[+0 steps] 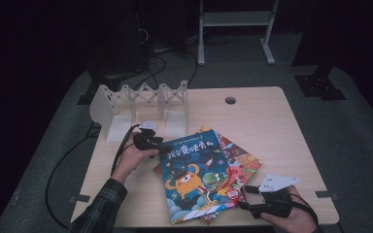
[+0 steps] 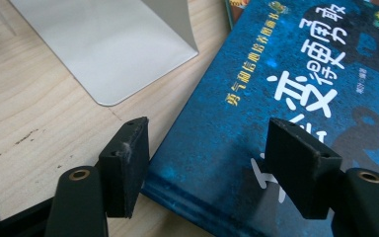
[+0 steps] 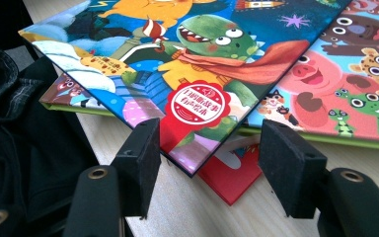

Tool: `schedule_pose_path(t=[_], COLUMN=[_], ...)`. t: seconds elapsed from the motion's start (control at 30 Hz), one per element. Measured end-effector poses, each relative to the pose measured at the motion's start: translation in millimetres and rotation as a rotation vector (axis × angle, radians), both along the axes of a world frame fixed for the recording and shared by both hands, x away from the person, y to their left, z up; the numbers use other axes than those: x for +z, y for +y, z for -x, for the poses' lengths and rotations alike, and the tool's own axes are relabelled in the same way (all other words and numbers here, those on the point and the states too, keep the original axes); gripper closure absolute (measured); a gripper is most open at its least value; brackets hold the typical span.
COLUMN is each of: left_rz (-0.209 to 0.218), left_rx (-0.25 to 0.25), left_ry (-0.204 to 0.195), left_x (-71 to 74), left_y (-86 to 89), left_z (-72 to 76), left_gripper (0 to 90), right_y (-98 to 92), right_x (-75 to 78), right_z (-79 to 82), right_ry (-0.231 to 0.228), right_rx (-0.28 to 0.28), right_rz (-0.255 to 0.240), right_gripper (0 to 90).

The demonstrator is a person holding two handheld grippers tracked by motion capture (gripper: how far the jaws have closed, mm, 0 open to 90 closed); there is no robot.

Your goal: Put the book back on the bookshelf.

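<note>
white book rack [image 1: 141,104] (empty), wooden table [image 1: 267,126]

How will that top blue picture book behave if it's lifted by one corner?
The blue picture book looks hardbound, with a thick flat cover edge, so it should probably stay stiff rather than droop. Its cover looks glossy, so it may slip from the claws. Lying on other books, it could slide when pushed.
</note>
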State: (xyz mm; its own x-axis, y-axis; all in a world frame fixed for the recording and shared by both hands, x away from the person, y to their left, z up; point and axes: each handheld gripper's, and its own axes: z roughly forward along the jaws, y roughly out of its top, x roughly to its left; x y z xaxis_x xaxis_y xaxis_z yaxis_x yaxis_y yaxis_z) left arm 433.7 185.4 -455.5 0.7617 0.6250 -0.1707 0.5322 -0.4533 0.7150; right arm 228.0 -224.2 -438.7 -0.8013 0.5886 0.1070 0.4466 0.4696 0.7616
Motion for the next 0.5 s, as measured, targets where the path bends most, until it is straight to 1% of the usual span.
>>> schedule_pose_path(t=[0.03, 0.07, 0.2, 0.27, 0.33, 0.43, 0.5], left_rz=[0.01, 0.01, 0.029, 0.032, 0.049, 0.039, 0.029], left_rx=[0.003, 0.006, 0.014, 0.002, -0.013, -0.021, -0.026], left_ry=[0.0, -0.006, 0.004, 0.013, 0.034, 0.046, 0.047], left_x=[-0.4, -0.2, -1.2, -1.7, -3.1, -3.7, -1.8], left_y=[0.0, 1.1, 5.3, 5.7, 4.9, 4.2, 4.6], left_z=[-0.1, -0.5, -2.6, -2.7, -2.5, -2.0, -0.5], left_gripper=[32.6, 32.3, 31.0, 30.7, 29.8, 28.1, 29.1], right_y=[-0.8, -1.5, -2.4, -2.6, -3.0, -5.2, -6.6], right_x=[-0.2, -0.4, -1.4, -1.4, -1.3, -0.6, -0.5], right_z=[-0.6, -1.0, -1.6, -1.9, -2.4, -3.9, -5.5], right_ry=[-0.001, 0.0, -0.001, 0.003, 0.003, 0.004, -0.006], right_rx=[-0.001, -0.009, -0.01, -0.011, -0.015, -0.029, -0.037], right_rz=[0.001, 0.004, 0.012, 0.01, 0.009, -0.002, 0.007], right_gripper=[40.8, 41.5, 41.7, 41.7, 41.8, 41.9, 42.5])
